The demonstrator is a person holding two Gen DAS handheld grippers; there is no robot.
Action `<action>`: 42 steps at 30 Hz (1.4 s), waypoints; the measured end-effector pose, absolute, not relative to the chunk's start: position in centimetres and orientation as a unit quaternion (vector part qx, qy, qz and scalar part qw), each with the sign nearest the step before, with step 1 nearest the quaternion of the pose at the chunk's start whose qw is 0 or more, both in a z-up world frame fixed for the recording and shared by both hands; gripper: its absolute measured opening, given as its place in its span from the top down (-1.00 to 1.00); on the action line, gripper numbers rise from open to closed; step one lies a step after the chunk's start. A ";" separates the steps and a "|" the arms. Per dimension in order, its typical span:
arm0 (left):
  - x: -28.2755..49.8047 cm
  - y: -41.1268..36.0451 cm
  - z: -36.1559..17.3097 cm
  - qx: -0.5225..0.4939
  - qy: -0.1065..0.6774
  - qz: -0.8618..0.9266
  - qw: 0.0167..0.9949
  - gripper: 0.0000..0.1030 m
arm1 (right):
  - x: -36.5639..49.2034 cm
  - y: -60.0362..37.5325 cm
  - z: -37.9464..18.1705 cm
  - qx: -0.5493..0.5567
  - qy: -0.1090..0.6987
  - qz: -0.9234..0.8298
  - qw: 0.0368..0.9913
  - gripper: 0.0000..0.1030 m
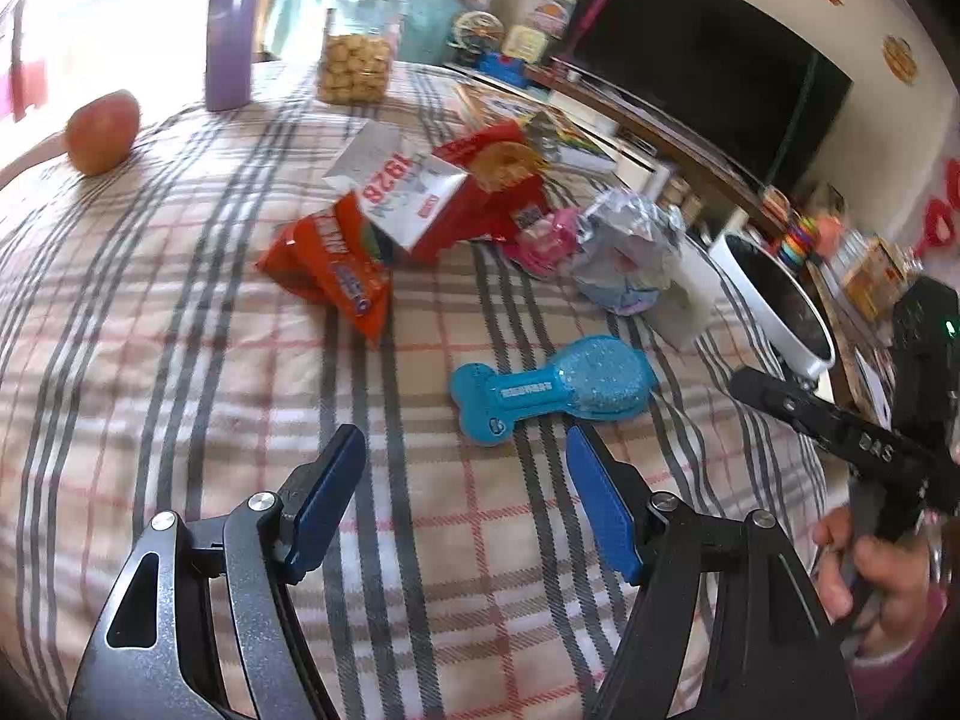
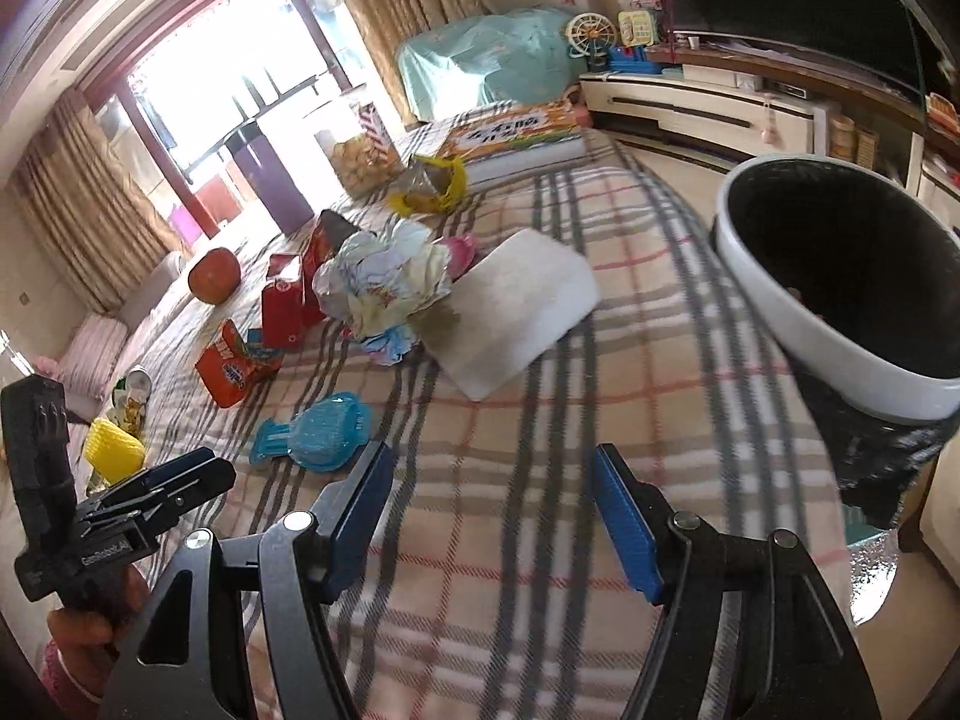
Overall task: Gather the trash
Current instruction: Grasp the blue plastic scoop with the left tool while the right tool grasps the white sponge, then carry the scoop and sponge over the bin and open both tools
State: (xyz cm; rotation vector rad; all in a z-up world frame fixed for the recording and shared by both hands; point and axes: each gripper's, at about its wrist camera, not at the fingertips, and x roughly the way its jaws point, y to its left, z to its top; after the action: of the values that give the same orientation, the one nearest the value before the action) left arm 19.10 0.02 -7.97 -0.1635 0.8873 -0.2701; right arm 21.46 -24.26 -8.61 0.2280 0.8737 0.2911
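Trash lies on a plaid tablecloth (image 1: 180,360): an orange snack bag (image 1: 336,267), a white "1928" packet (image 1: 399,189), a red wrapper (image 1: 492,168), a pink wrapper (image 1: 549,240), crumpled foil paper (image 1: 630,240) and a blue plastic blister pack (image 1: 552,390). A white bin with a black liner (image 1: 774,300) stands off the table's right edge; it also shows in the right wrist view (image 2: 840,288). My left gripper (image 1: 465,480) is open and empty, just short of the blue pack. My right gripper (image 2: 492,498) is open and empty above bare cloth, left of the bin.
An apple (image 1: 102,132), a purple flask (image 1: 231,36) and a cookie jar (image 1: 357,42) stand at the far side. A white tissue pack (image 2: 516,318) lies by the foil paper. A yellow bag (image 2: 429,186) and a book (image 2: 510,132) lie further back.
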 end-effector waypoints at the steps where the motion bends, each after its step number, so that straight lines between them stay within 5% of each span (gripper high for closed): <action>1: 19.4 -0.3 -7.9 -0.063 0.428 -0.141 0.891 -0.38 | 21.7 -24.1 -8.7 0.109 0.423 0.140 0.889 -0.35; 15: 23.0 -5.4 -8.9 0.113 0.426 -0.240 0.865 -0.34 | 26.3 -23.2 -9.5 0.102 0.435 0.137 0.884 -0.35; 17: 23.1 -5.6 -9.1 0.115 0.427 -0.244 0.863 0.05 | 27.0 -23.0 -9.7 0.102 0.435 0.137 0.884 -0.27; 18: 23.1 -5.7 -9.1 0.115 0.426 -0.245 0.863 0.11 | 27.3 -22.9 -9.8 0.101 0.432 0.136 0.886 -0.01; 20: 23.1 -5.9 -9.0 0.109 0.426 -0.249 0.863 0.35 | 27.4 -22.8 -9.9 0.096 0.432 0.137 0.886 0.03; 26: 22.7 -5.7 -8.7 0.081 0.431 -0.241 0.866 0.37 | 25.9 -23.5 -9.4 0.096 0.426 0.152 0.887 0.24; 42: 20.0 -9.4 -7.6 0.016 0.426 -0.255 0.868 0.40 | 19.9 -29.1 -7.9 0.111 0.416 0.147 0.891 0.24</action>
State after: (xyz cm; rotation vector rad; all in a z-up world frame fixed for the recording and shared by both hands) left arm 20.04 -9.42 -7.56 0.0339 0.8910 -0.5344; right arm 19.86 -29.06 -7.86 0.2300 0.8633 0.3045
